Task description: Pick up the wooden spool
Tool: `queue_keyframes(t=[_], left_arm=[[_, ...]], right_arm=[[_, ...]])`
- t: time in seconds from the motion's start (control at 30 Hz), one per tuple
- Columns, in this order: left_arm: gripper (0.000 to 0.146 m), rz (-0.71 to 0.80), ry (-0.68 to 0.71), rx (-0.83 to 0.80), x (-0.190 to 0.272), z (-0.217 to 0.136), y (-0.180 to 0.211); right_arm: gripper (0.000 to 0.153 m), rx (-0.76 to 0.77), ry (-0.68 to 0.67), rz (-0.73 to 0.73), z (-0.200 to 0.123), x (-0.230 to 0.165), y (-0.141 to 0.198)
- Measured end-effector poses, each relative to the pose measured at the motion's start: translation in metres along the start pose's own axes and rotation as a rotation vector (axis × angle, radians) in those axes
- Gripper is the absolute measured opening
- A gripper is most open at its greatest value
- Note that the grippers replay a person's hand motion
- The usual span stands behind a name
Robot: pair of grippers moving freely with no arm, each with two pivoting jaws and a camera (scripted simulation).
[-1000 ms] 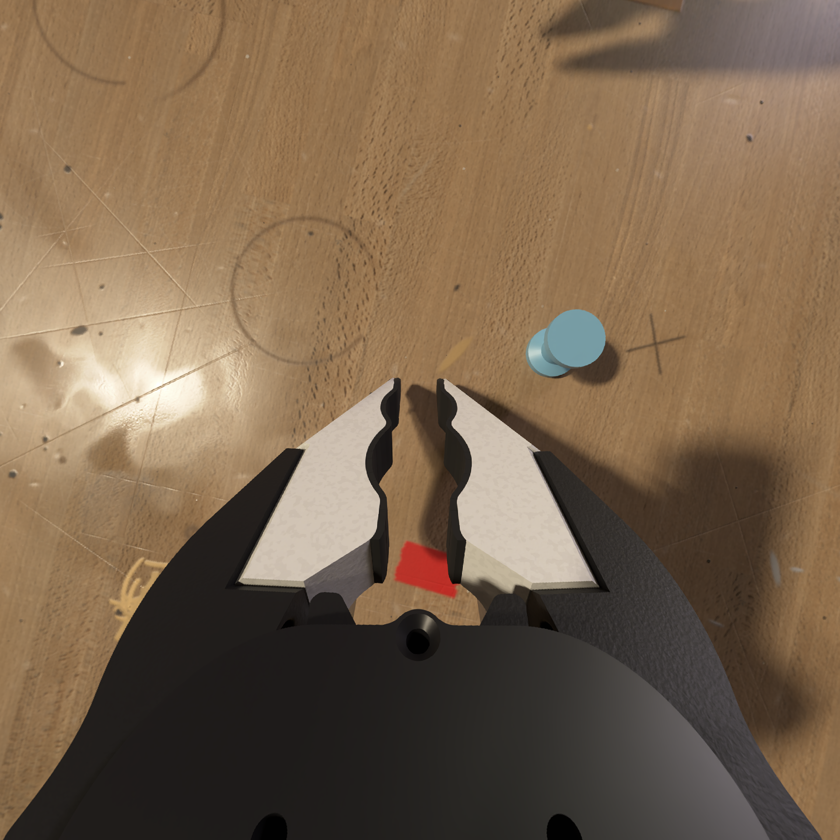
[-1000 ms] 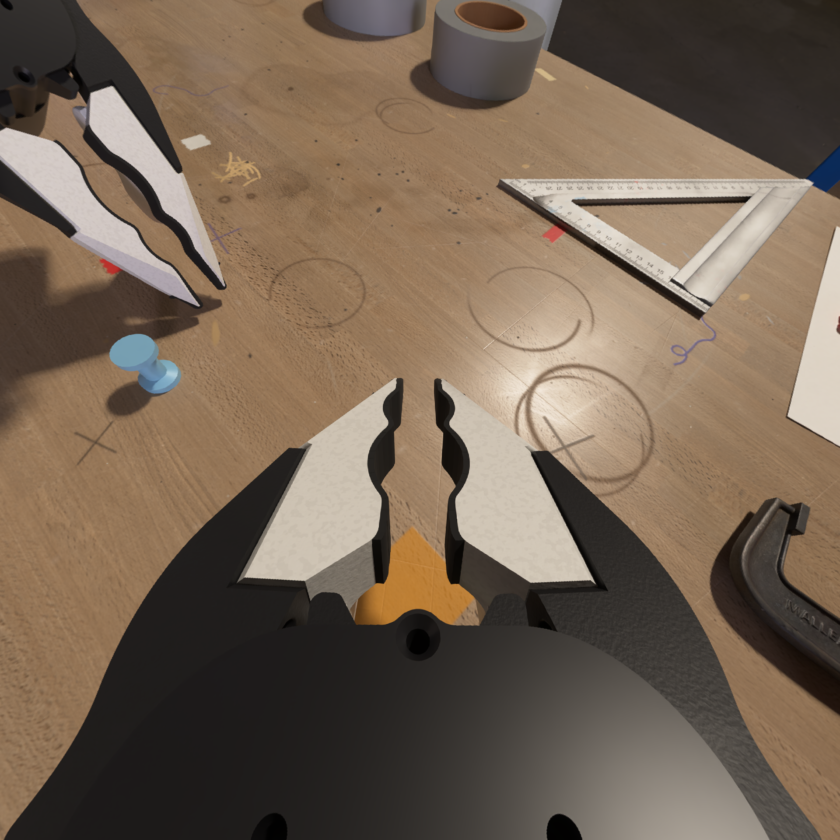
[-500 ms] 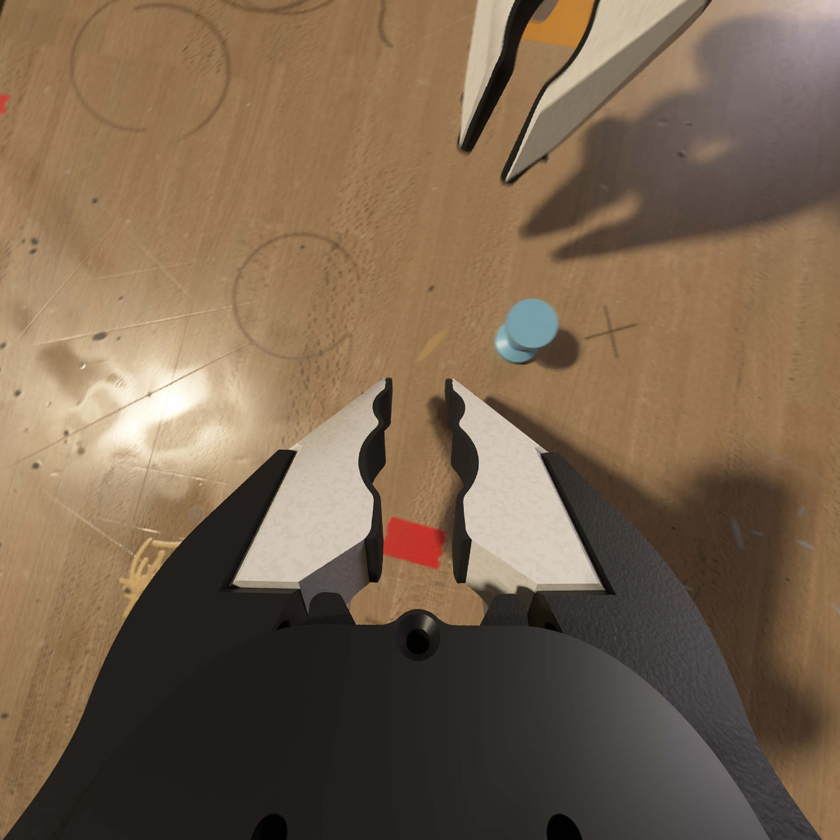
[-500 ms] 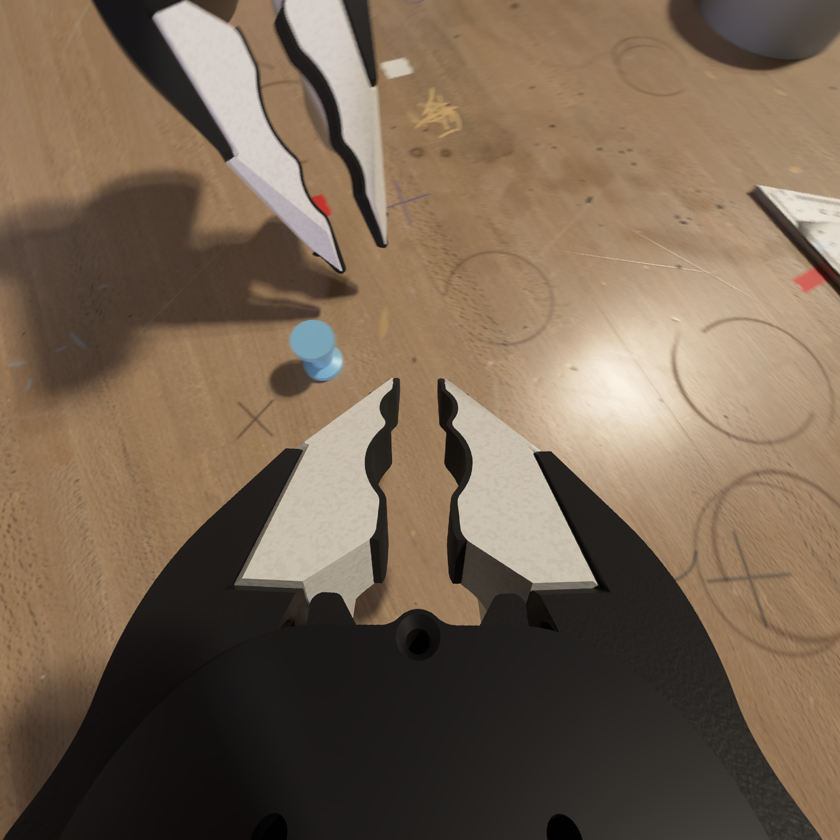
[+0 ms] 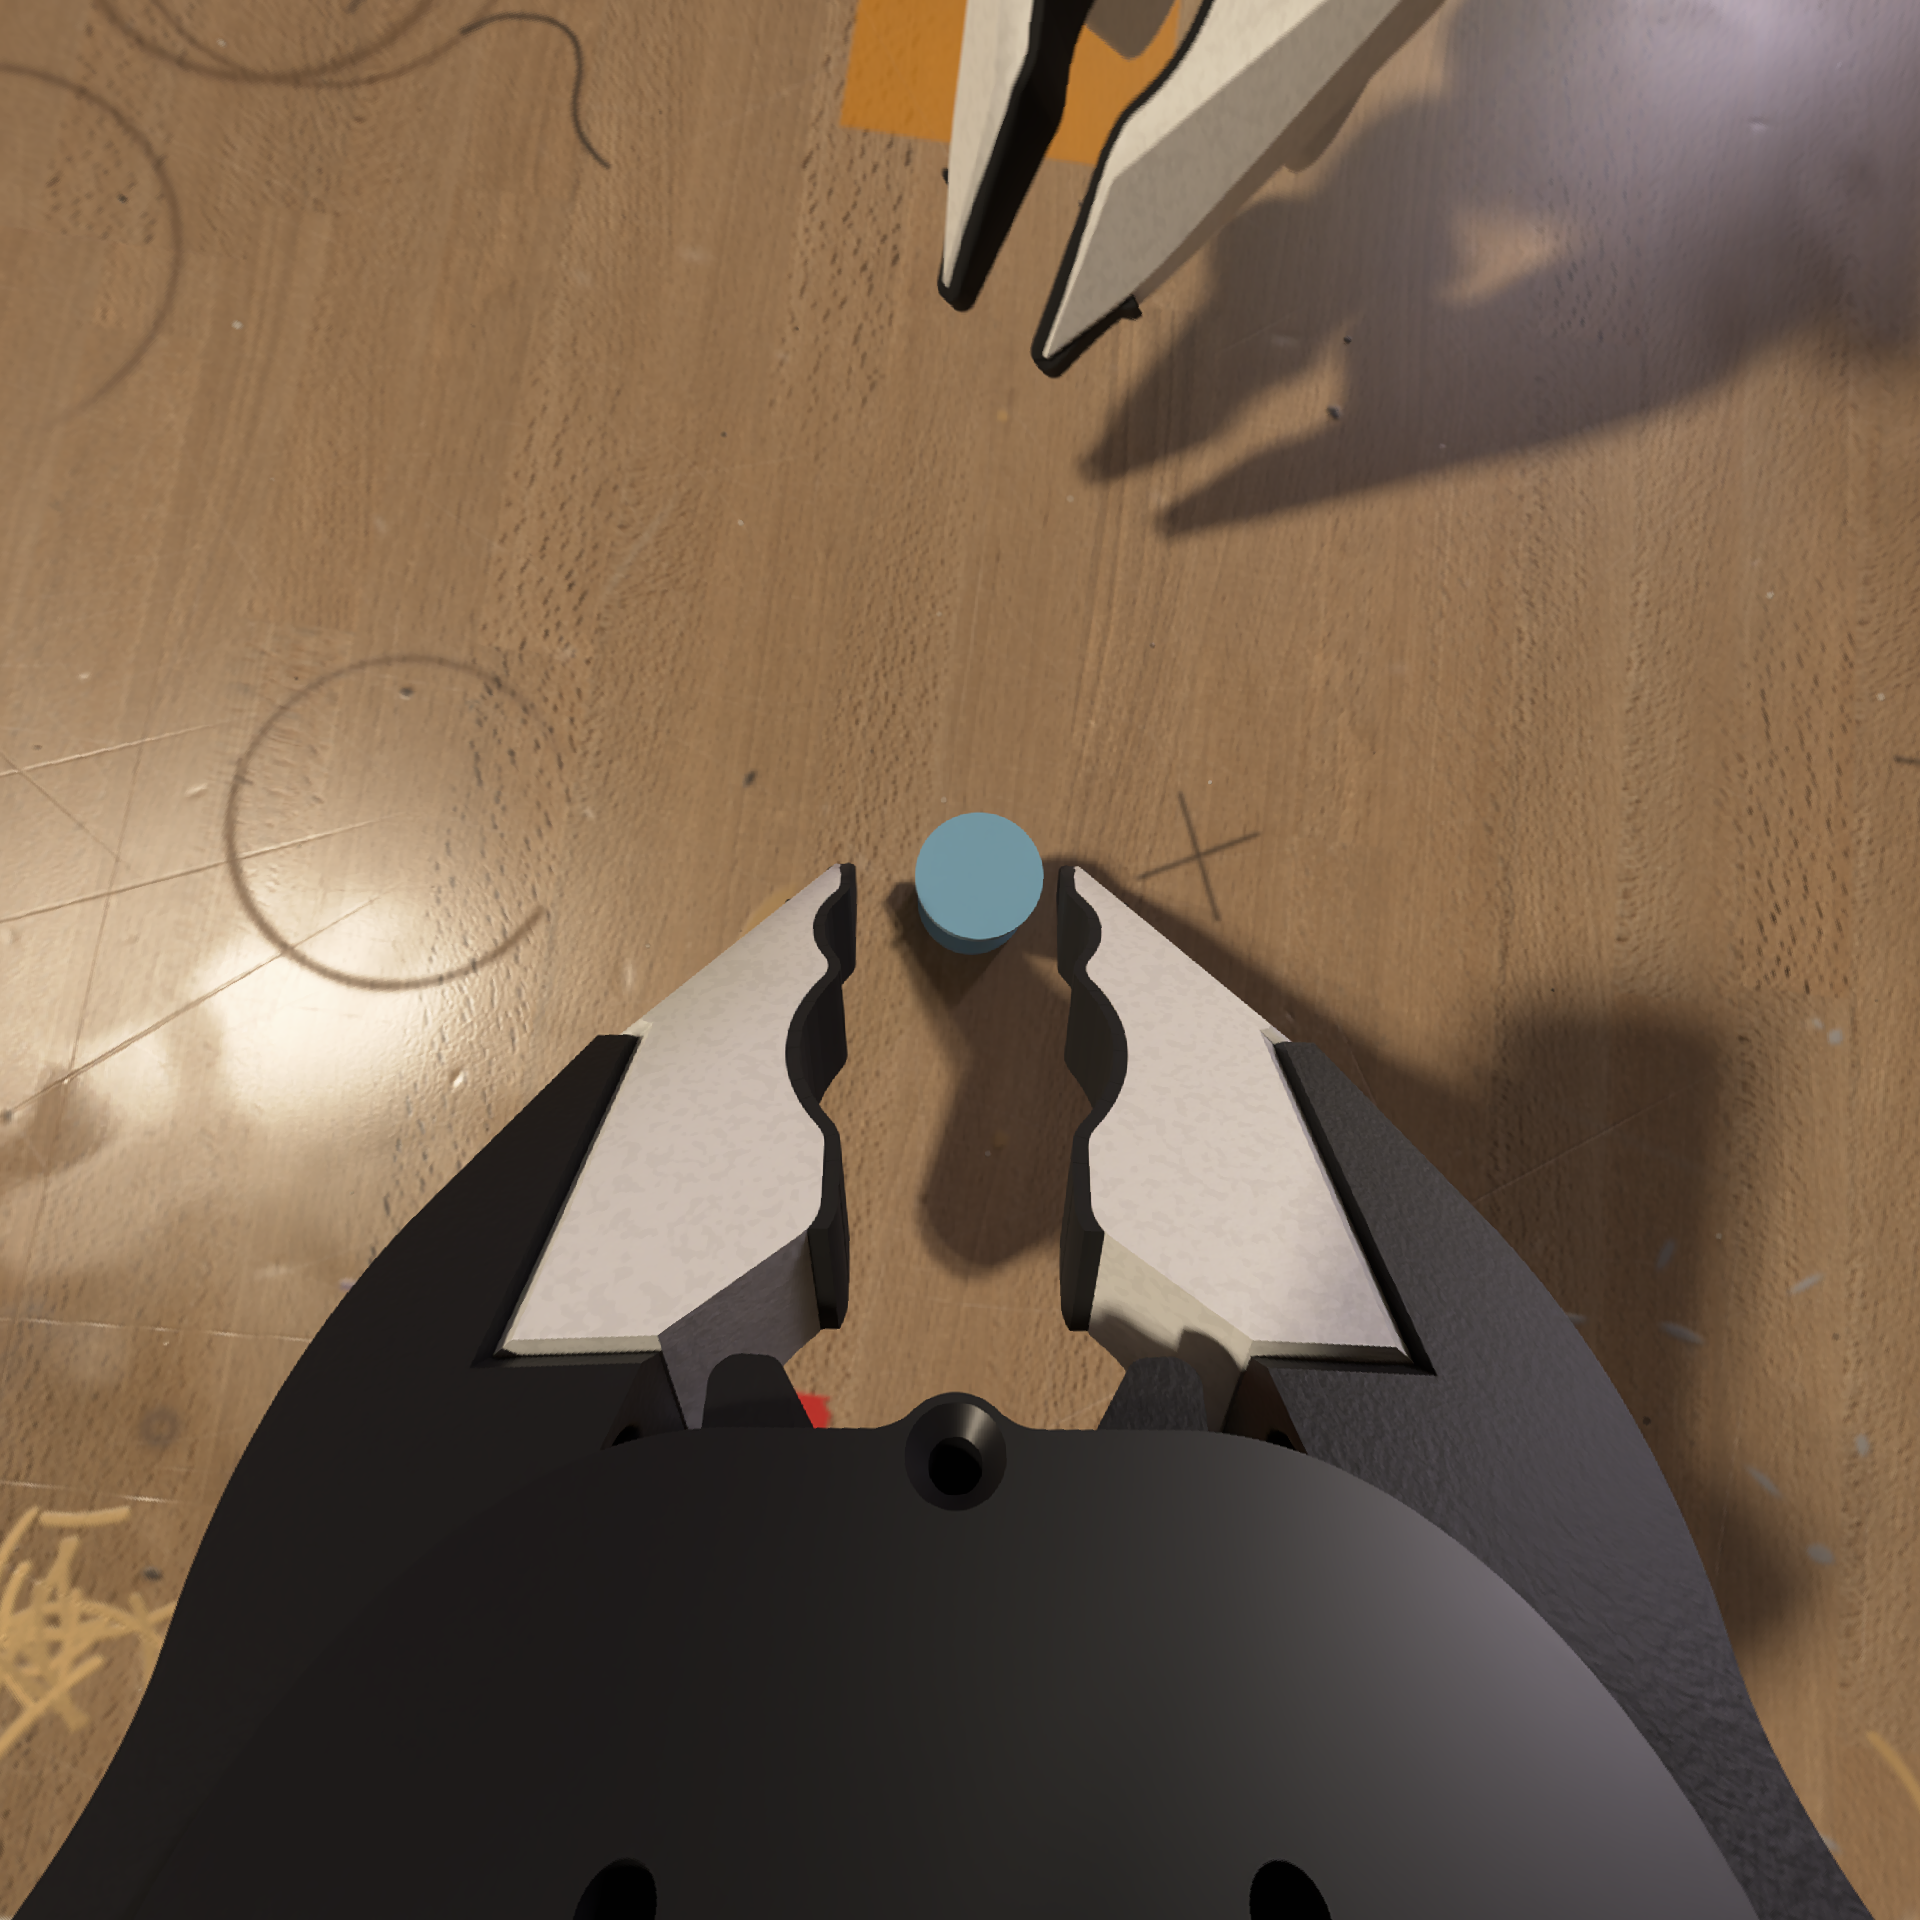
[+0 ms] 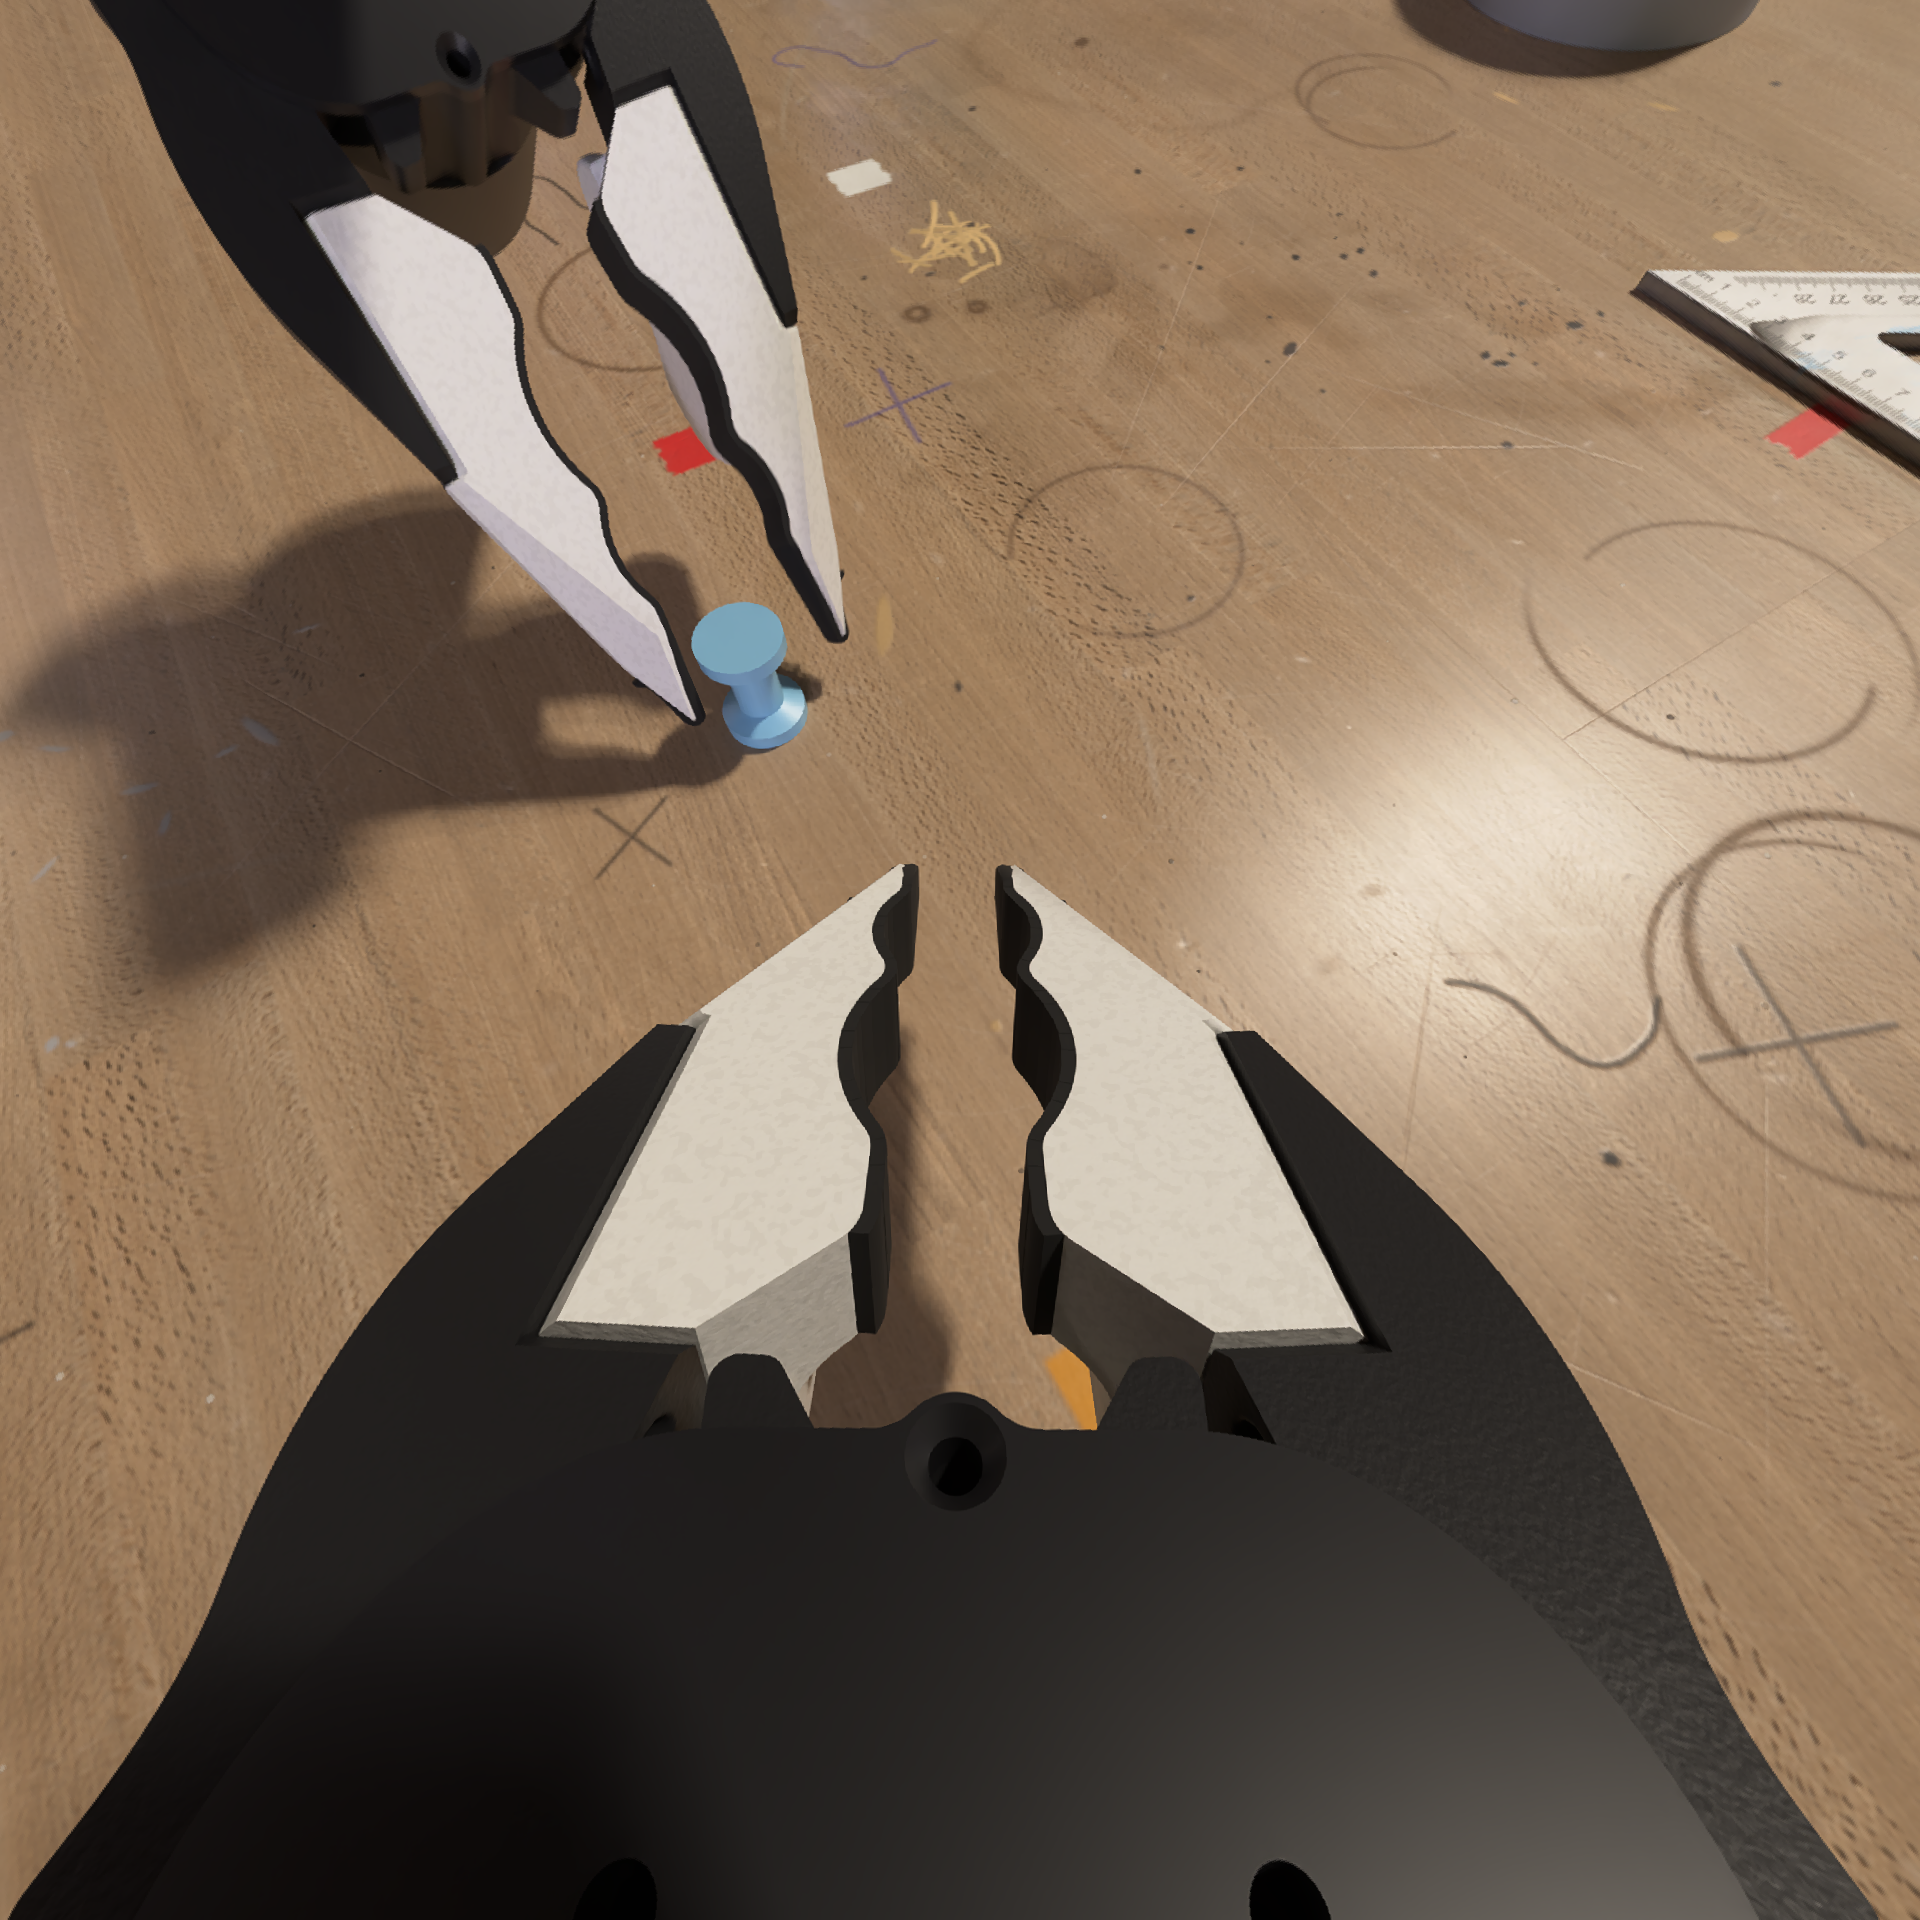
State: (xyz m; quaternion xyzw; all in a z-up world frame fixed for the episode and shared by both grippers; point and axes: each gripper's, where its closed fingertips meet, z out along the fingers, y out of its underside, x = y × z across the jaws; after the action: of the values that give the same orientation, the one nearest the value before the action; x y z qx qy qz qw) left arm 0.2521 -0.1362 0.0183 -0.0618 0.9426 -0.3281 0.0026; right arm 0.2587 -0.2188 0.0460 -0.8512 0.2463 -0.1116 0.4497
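The spool (image 5: 978, 878) is small and light blue and stands upright on the wooden table. In the left wrist view I see its round top from above. My left gripper (image 5: 956, 873) is open, with one fingertip on each side of the spool's top and a small gap on both sides. The right wrist view shows the spool (image 6: 744, 646) between the left gripper's (image 6: 764, 675) lowered fingers. My right gripper (image 6: 954, 873) is empty, with only a narrow slit between its fingers, and hovers nearer than the spool. It also shows in the left wrist view (image 5: 1003, 332).
A metal square ruler (image 6: 1829, 343) lies at the far right. A grey roll (image 6: 1600, 21) stands at the top edge. Flat marks on the table: red tape (image 6: 683, 450), an orange patch (image 5: 894, 73), sawdust (image 6: 951, 247), pencil circles and crosses.
My left gripper has opened and moved right and down, so its fingers now stand on either side of the spool. The right gripper has shifted and keeps its fingers as before.
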Motion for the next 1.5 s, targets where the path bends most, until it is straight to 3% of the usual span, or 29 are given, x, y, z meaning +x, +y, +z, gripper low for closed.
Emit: queue_keyframes(t=[0.2, 0.77, 1.1, 1.5], left_arm=[[0.023, 0.038, 0.011, -0.024, 0.003, 0.004, 0.003], [0.023, 0.100, -0.020, 0.029, -0.005, -0.009, -0.005], [0.023, 0.150, -0.059, 0.052, -0.015, -0.012, -0.015], [0.023, 0.170, -0.056, 0.052, -0.017, -0.007, -0.018]], right_arm=[[0.015, 0.013, -0.010, -0.017, 0.000, 0.000, -0.003], [0.015, 0.014, -0.035, -0.075, 0.001, -0.010, -0.003], [0.015, -0.156, 0.010, -0.222, 0.020, -0.017, 0.015], [0.015, -0.184, -0.023, -0.209, 0.022, -0.022, 0.021]])
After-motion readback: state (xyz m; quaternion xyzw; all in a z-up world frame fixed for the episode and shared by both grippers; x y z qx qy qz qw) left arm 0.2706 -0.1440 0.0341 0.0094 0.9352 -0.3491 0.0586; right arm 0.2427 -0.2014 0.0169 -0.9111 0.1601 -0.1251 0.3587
